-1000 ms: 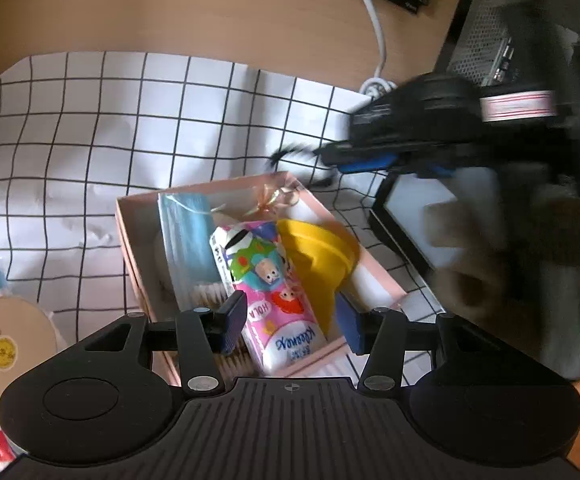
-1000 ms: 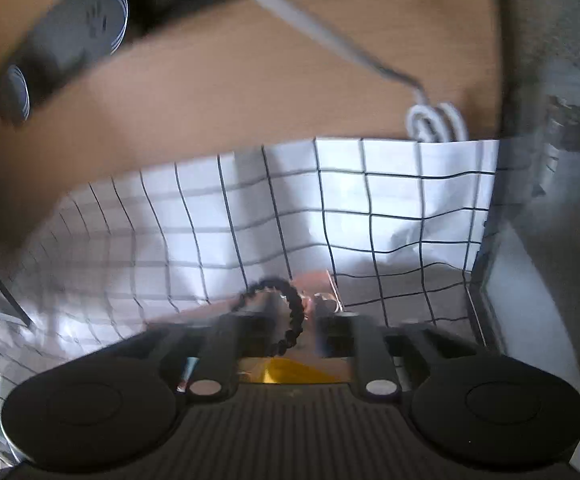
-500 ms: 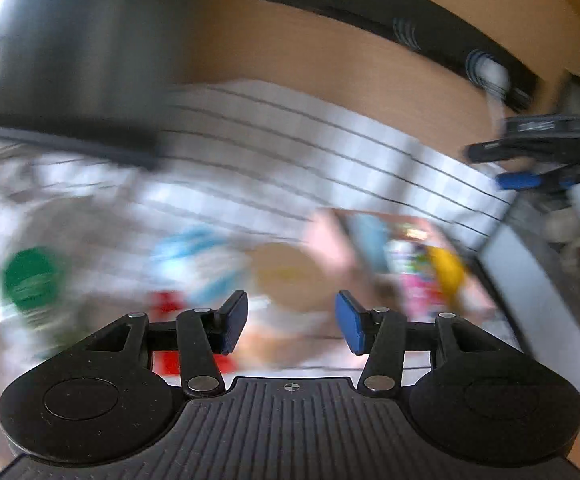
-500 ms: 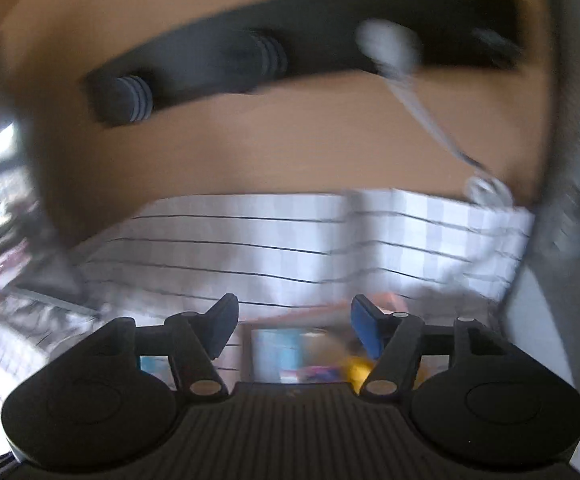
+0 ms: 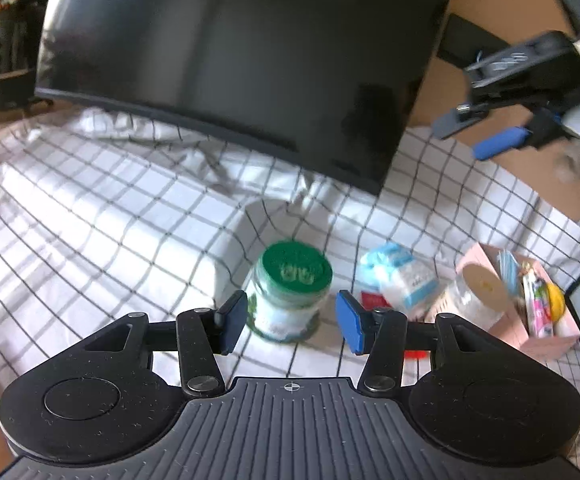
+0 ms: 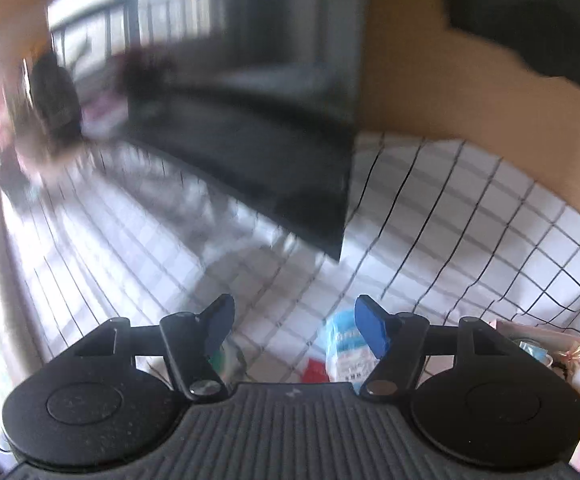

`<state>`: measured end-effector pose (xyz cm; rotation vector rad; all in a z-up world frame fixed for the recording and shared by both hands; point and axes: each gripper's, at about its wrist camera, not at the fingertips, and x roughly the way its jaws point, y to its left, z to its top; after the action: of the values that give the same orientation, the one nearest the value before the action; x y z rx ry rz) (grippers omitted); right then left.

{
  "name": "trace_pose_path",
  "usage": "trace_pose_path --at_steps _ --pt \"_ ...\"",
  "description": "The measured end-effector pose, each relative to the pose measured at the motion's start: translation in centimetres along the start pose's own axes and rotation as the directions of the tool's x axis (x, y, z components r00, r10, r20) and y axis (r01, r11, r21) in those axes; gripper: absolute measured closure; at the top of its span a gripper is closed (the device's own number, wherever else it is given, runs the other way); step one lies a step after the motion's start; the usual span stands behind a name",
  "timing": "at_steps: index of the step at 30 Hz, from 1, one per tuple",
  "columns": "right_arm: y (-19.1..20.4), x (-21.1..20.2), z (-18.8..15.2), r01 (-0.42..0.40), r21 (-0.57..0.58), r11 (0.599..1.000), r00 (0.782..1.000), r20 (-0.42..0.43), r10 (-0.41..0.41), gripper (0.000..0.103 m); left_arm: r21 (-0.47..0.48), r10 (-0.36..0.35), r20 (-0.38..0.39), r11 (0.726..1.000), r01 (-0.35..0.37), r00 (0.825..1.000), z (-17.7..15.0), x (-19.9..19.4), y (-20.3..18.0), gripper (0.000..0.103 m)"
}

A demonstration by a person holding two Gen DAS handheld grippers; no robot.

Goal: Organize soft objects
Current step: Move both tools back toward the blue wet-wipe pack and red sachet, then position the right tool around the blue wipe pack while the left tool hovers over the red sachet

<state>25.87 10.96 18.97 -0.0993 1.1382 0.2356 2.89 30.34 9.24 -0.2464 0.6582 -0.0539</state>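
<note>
My left gripper (image 5: 292, 326) is open above the checked cloth. A green-lidded jar (image 5: 290, 292) stands just beyond its fingertips, and neither pad presses on it. To the right of the jar lie a soft blue-and-white pack (image 5: 398, 276) and a red packet (image 5: 374, 300). A pink box (image 5: 530, 332) at the far right holds several small items. My right gripper (image 6: 294, 324) hovers higher with its jaws opening and nothing between them. Below it I see the blue-and-white pack (image 6: 342, 344) and the pink box (image 6: 546, 344). The right gripper (image 5: 474, 134) also shows in the left wrist view, up on the right.
A large dark monitor (image 5: 229, 60) stands at the back on the checked cloth (image 5: 89, 220). A jar with a round tan lid (image 5: 480, 284) leans against the pink box. A black strip (image 6: 530, 20) lies on the wooden desk behind. The right wrist view is blurred.
Both views have swung left, away from the pink box. The right gripper held a black beaded ring; now its jaws are wider and empty. The left gripper now faces the green-lidded jar.
</note>
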Motion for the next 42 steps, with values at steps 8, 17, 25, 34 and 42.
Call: trace_pose_path --at_steps 8,17,25,34,42 --pt "-2.0 9.1 -1.5 0.079 -0.024 0.997 0.950 -0.302 -0.083 0.034 -0.021 -0.124 -0.094 0.992 0.122 0.988 -3.5 3.2 -1.1 0.050" --pt "-5.5 17.1 -2.0 0.144 -0.075 0.987 0.877 -0.452 -0.162 0.034 0.038 -0.172 -0.176 0.983 0.182 0.969 -4.3 9.5 -6.4 0.050" --pt "-6.9 14.8 -1.9 0.148 -0.137 0.979 0.920 -0.343 -0.187 0.034 0.204 -0.145 -0.204 0.961 0.187 0.968 -3.5 13.9 -10.8 0.050" --pt "-8.3 10.9 -2.2 0.068 -0.056 0.996 0.960 -0.267 -0.081 0.034 0.389 -0.042 -0.239 0.911 0.135 0.970 -4.1 16.5 -12.1 0.048" --pt "-7.4 7.4 -2.4 0.012 -0.052 0.999 0.981 -0.192 -0.022 0.034 0.329 0.017 -0.280 0.941 0.079 0.960 -4.7 13.8 -9.1 0.052"
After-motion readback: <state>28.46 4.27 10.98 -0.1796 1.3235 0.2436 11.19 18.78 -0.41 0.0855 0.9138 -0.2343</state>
